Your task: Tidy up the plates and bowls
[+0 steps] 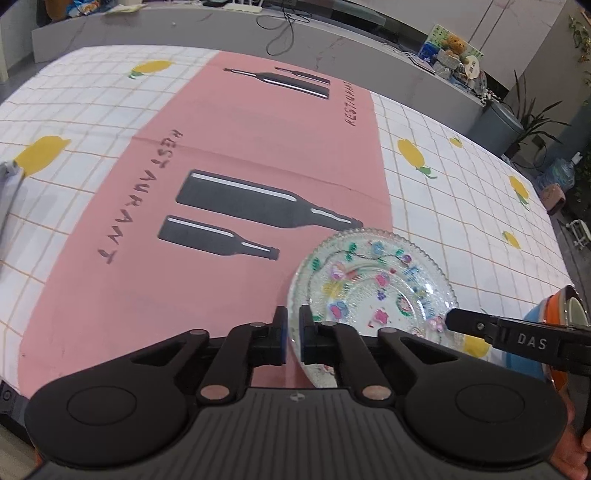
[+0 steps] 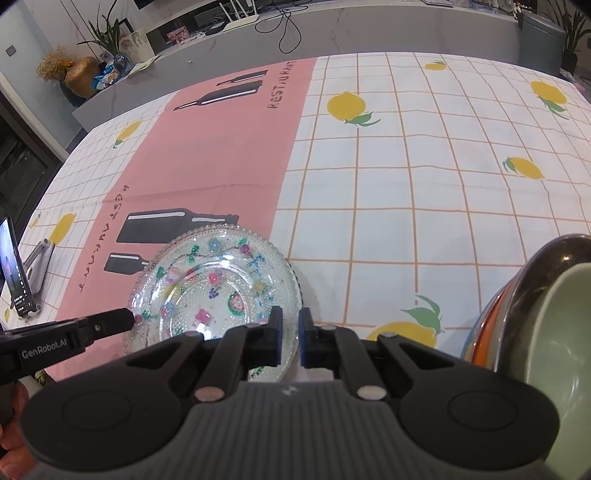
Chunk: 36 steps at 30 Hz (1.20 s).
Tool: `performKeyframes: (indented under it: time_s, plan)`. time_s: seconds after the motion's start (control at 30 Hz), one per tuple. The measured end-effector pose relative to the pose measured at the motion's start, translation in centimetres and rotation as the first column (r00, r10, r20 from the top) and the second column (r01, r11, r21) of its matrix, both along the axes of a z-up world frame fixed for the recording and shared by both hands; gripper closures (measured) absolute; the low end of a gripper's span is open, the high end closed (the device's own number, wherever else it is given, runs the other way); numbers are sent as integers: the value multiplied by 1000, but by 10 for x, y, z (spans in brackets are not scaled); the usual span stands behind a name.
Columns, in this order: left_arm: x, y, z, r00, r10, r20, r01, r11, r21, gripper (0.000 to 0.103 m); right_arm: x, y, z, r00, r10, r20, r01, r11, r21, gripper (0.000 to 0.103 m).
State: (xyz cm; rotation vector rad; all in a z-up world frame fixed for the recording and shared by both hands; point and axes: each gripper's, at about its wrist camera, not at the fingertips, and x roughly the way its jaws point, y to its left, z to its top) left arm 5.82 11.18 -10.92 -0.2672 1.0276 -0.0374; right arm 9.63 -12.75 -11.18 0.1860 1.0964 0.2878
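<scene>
A clear glass plate [image 1: 373, 280] painted with coloured flowers lies where the pink mat meets the lemon-print cloth. My left gripper [image 1: 293, 328] is shut on the plate's left rim, which passes between its blue pads. My right gripper [image 2: 291, 328] is shut on the opposite rim of the same plate [image 2: 214, 280]. Each gripper shows in the other's view as a dark tip at the plate's edge: the right gripper [image 1: 452, 319] and the left gripper [image 2: 127, 317]. A stack of bowls [image 2: 546, 302], pale green inside dark, orange and blue ones, stands close on the right.
A pink mat [image 1: 221, 147] printed with black bottles covers the table's middle. A phone on a stand [image 2: 16, 269] sits at the left edge. A grey counter [image 2: 369, 29] with cables, plants and clutter runs behind the table. The bowl stack [image 1: 569, 306] crowds the right side.
</scene>
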Motion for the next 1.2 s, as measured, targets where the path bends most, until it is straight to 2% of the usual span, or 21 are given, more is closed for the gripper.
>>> performKeyframes:
  time_s: [0.23, 0.3, 0.43, 0.67, 0.73, 0.87, 0.93, 1.07, 1.2]
  plan:
    - [-3, -4, 13, 999, -11, 34, 9, 999, 52, 89, -3, 1, 12, 999, 8, 46, -7, 999, -37, 88]
    - [-3, -11, 21, 998, -39, 52, 35, 997, 71, 85, -5, 2, 20, 997, 13, 71, -8, 998, -57, 75]
    - [-3, -28, 36, 992, -96, 77, 90, 993, 83, 85, -8, 0, 37, 991, 26, 129, -16, 997, -80, 74]
    - [-1, -57, 66, 976, -173, 134, 174, 985, 0, 84, -13, -29, 73, 974, -20, 224, 46, 993, -111, 62]
    - [-1, -68, 74, 968, -193, 158, 195, 981, 6, 76, -15, -44, 84, 969, -55, 242, 80, 992, -97, 54]
    - [0, -86, 89, 954, -217, 204, 229, 973, -34, 49, -18, -76, 99, 957, -136, 256, 161, 984, -80, 39]
    - [1, -95, 93, 948, -225, 224, 242, 969, -49, 49, -21, -93, 103, 950, -174, 259, 198, 978, -68, 36]
    - [3, -120, 94, 932, -271, 239, 280, 960, -3, 48, -29, -124, 106, 927, -255, 275, 283, 957, -67, 27]
    - [5, -139, 88, 926, -309, 218, 328, 943, -56, 48, -40, -148, 104, 905, -301, 301, 339, 937, -83, 24]
